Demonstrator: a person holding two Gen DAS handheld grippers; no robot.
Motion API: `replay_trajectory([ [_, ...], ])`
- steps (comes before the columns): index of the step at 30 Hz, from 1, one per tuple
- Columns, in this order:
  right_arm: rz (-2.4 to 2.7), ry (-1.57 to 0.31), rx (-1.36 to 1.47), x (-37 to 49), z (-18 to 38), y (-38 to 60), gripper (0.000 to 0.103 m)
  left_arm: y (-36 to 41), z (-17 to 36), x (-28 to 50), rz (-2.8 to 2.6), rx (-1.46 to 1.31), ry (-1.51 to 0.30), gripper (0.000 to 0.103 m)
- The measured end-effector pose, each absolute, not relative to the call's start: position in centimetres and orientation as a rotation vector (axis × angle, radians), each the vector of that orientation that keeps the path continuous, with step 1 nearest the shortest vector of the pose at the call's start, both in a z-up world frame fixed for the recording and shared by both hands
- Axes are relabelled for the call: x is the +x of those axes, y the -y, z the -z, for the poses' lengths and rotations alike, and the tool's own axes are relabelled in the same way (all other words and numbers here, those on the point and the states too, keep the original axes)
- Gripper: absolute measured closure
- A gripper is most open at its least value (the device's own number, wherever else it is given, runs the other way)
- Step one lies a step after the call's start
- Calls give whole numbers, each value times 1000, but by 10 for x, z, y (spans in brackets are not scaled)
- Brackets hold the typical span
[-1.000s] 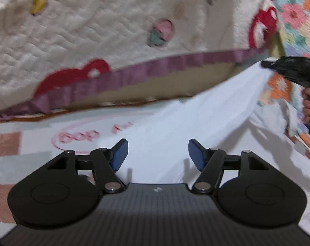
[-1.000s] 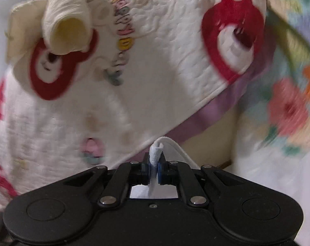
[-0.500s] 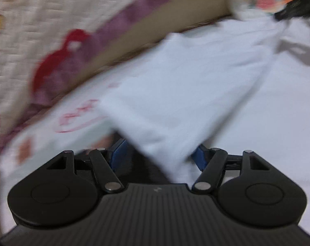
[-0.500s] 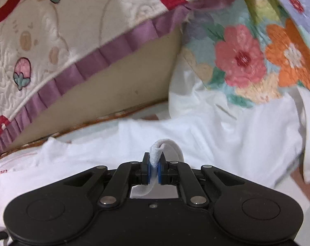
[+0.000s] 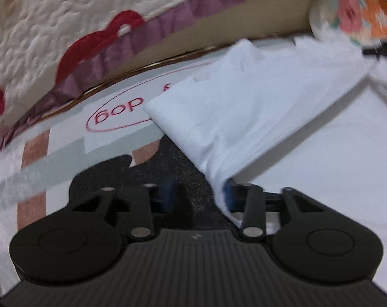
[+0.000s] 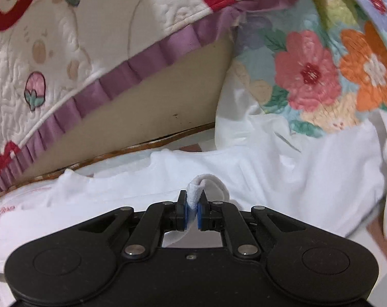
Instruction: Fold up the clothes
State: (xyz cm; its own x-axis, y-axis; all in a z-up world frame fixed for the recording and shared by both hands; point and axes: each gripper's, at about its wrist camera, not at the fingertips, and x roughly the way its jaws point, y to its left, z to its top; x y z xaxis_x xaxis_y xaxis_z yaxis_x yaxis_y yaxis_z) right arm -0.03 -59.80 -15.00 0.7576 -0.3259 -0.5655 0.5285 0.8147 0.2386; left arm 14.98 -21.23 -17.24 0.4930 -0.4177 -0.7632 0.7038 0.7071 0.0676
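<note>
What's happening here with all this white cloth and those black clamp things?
A person is folding a white garment using two hand-held grippers. The right gripper is clamped shut on a bunched bit of the white fabric. The left gripper is open, with a hanging fold of the garment draped against one finger; it has not closed on anything. The garment lies on a patterned mat, beside a quilted cream bedspread with purple trim and a floral quilt.

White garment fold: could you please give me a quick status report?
Right gripper shut on the white garment, edge pinched. Left gripper open, cloth draped against one blue pad. Quilted bedspread hangs close behind; nothing blocking.
</note>
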Motion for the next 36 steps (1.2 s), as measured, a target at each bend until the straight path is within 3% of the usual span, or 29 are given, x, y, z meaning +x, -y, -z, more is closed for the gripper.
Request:
replay_trajectory([
  [3,429,-482,436,-18,144,594,94,204,172,155,677,315,-856,70],
  [7,460,-702,334,-18,174,599,95,204,177,157,661,302,-888,69],
  [11,505,-688,389,-26,178,602,94,200,178,159,652,274,-899,67],
  [14,536,-677,362,-30,181,600,93,185,177,172,642,142,-956,56],
  [20,663,-562,606,-70,194,628,91,169,176,175,663,62,-1038,55],
  [24,571,-553,679,-72,190,631,79,164,177,169,706,73,-1095,50],
  [27,527,-555,684,-63,186,634,55,151,168,174,765,-65,-1084,47],
  [32,480,-582,712,-42,189,643,53,132,158,185,841,-328,-1019,37],
  [36,448,-609,711,-28,195,647,52,142,168,209,744,-376,-1053,37],
])
